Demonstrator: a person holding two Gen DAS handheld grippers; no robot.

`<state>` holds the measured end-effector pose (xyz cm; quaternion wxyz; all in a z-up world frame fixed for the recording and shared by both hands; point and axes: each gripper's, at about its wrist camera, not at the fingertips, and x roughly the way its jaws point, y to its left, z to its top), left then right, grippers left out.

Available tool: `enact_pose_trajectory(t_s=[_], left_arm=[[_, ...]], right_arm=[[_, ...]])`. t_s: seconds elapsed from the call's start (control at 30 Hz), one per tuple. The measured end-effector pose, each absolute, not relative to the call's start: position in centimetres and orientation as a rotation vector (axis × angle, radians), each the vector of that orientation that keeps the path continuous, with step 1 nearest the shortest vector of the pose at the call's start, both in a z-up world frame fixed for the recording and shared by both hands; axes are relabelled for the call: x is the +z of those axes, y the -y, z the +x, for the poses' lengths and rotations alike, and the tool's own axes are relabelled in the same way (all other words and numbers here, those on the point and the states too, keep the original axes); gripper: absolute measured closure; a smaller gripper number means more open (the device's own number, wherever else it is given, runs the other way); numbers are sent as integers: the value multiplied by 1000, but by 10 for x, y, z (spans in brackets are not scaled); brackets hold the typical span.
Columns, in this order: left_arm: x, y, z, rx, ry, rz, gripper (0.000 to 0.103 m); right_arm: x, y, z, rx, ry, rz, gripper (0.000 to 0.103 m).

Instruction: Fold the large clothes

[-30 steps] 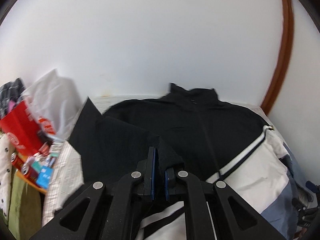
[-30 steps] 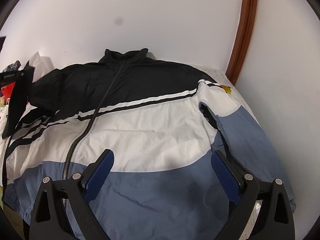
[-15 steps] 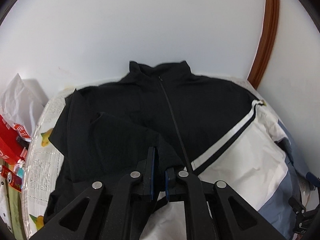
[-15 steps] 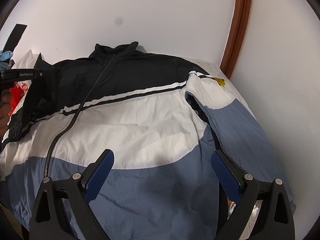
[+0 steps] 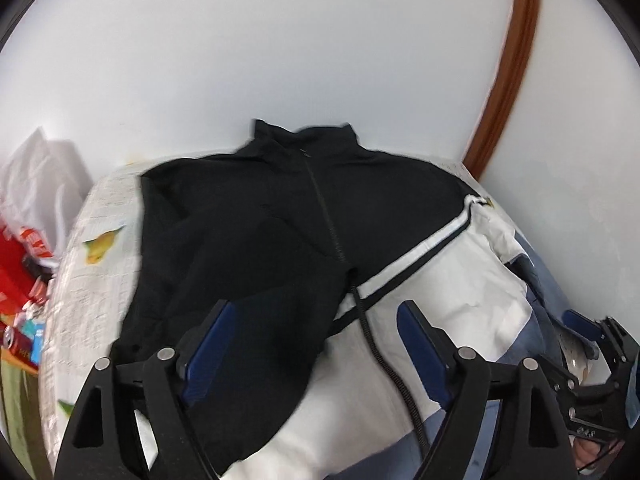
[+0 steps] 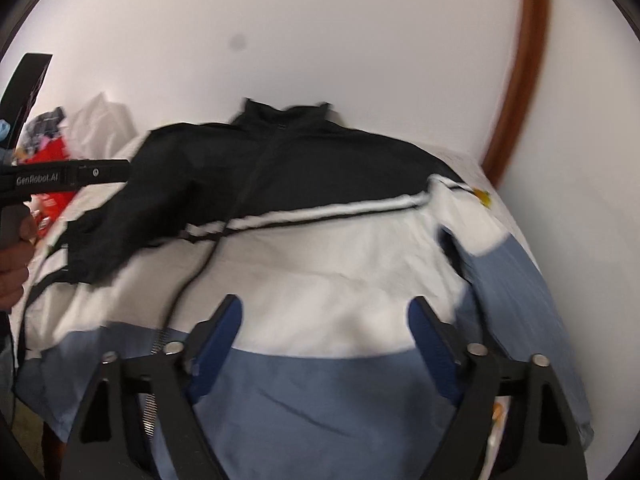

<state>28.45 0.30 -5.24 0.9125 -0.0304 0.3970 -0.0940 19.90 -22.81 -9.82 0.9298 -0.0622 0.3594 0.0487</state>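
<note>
Black, white and blue zip-up windbreaker jacket (image 6: 340, 280) lies front-up, collar toward the white wall (image 6: 320, 40), on a table covered w/ a pale printed cloth (image 5: 92, 264). It covers most of the surface; blue hem nearest the cameras, black yoke and stand-up collar at the far end.

Left gripper (image 5: 316, 344) — jaws spread wide and opening, blue pads apart. Black sleeve (image 5: 256, 320) lies folded in across the chest, cuff end under the gap between the pads, neither pad pressing on it. Black fabric sits just beside the left pad; the right pad is over white fabric near the zipper (image 5: 372, 340). Nothing gripped.

Right gripper (image 6: 324, 332) — jaws fairly wide but closing, pads apart, above the white/blue boundary of the jacket front. Fabric is below and between them, no pinch visible. Other sleeve (image 6: 504, 272) (white then blue) lies along the jacket's right edge, not folded in.

In the right wrist view the left gripper's black body shows at the left edge w/ a person's hand (image 6: 12, 276) on its handle, over the folded black sleeve.

Left of the table: clutter — white plastic bag (image 5: 36, 184), red packaging (image 5: 16, 264). Brown wooden trim (image 5: 508, 80) runs up the wall at right. Both views are motion-blurred.
</note>
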Motion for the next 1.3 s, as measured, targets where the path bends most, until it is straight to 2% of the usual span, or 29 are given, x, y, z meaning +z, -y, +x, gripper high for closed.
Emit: enact_pose_trajectory(t_s=[0.2, 0.47, 0.87, 0.9, 0.97, 1.0, 1.1, 1.3], left_arm=[[-68, -73, 257, -62, -831, -78, 17], [-125, -150, 221, -9, -923, -148, 17], [-164, -159, 218, -129, -902, -200, 17], [-165, -158, 220, -137, -904, -205, 17], [-169, -157, 223, -143, -914, -217, 18], [-170, -156, 224, -143, -918, -220, 18], [-175, -150, 223, -123, -924, -193, 18], [-178, -139, 222, -72, -931, -119, 18]], right_arm=[[-84, 166, 227, 237, -699, -164, 24], [-98, 96, 308, 391, -726, -172, 24], [-147, 55, 432, 563, -868, -85, 25], [-151, 53, 439, 597, -886, -63, 29], [-159, 49, 447, 662, -918, -31, 62], [-160, 48, 447, 670, -919, -34, 89], [-145, 54, 436, 691, -835, -27, 95], [-96, 101, 420, 585, -627, 81, 96]])
